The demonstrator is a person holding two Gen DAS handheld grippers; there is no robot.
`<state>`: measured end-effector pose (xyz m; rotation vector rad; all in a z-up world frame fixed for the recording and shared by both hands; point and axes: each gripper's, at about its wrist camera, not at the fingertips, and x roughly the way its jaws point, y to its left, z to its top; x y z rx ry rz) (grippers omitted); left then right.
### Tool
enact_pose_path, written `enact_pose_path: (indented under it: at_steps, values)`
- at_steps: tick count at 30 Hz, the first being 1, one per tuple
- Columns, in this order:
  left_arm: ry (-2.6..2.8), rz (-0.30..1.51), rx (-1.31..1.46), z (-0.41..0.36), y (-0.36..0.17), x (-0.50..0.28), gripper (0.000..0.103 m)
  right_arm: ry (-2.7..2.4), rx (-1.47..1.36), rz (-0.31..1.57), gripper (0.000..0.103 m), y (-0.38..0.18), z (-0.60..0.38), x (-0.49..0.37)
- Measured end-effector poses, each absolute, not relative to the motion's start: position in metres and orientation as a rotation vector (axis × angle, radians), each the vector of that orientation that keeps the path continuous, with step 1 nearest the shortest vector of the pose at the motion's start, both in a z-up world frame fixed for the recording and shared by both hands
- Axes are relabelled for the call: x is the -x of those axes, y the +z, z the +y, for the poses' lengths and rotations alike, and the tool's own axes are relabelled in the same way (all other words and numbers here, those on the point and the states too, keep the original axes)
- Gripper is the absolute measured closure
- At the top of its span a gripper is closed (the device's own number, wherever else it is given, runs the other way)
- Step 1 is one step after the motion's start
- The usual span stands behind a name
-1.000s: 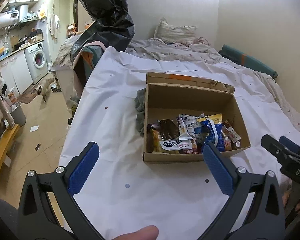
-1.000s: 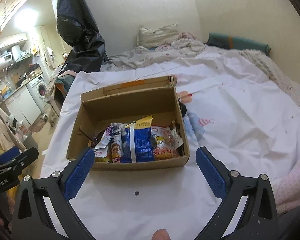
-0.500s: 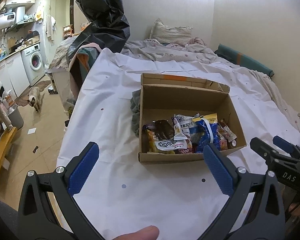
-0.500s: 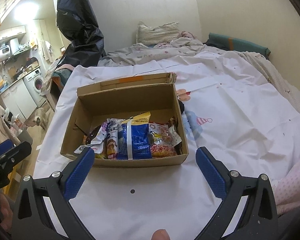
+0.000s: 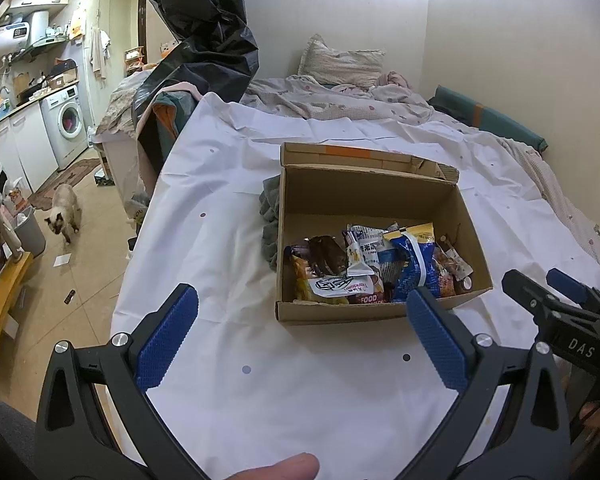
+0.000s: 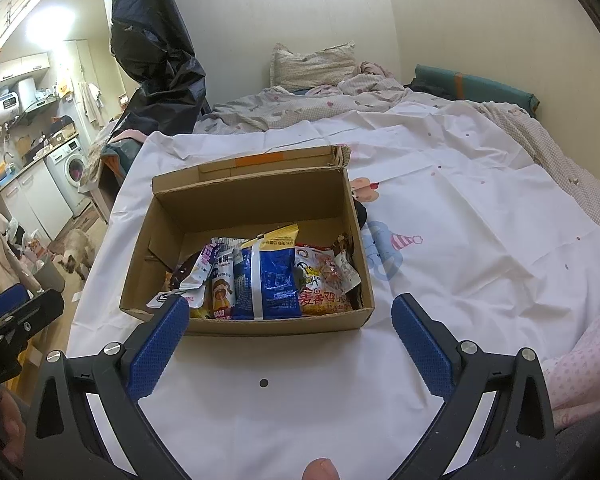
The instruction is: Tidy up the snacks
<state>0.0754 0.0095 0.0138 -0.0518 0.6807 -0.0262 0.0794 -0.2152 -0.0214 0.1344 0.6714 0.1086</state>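
Both grippers spread wide, empty: left gripper [image 5: 302,326], right gripper [image 6: 286,330] hang short of cardboard box [image 6: 236,322] on white sheet [image 6: 460,240]; snack packets [image 6: 272,276] bunched against near wall, probably for easy reach

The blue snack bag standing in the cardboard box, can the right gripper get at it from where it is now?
Probably yes. The right gripper is open and empty, the cardboard box is open-topped, and the blue snack bag stands near its front wall; neighbouring packets crowd its sides.
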Motion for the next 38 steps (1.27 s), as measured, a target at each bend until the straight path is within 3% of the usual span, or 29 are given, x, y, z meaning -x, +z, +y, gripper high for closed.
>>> enact_pose_path:
  at_steps: [38]
  values:
    - [-0.015, 0.689, 0.057, 0.0083, 0.0126, -0.0756, 0.000, 0.110, -0.132, 0.673, 0.000, -0.0208, -0.2161, -0.0789]
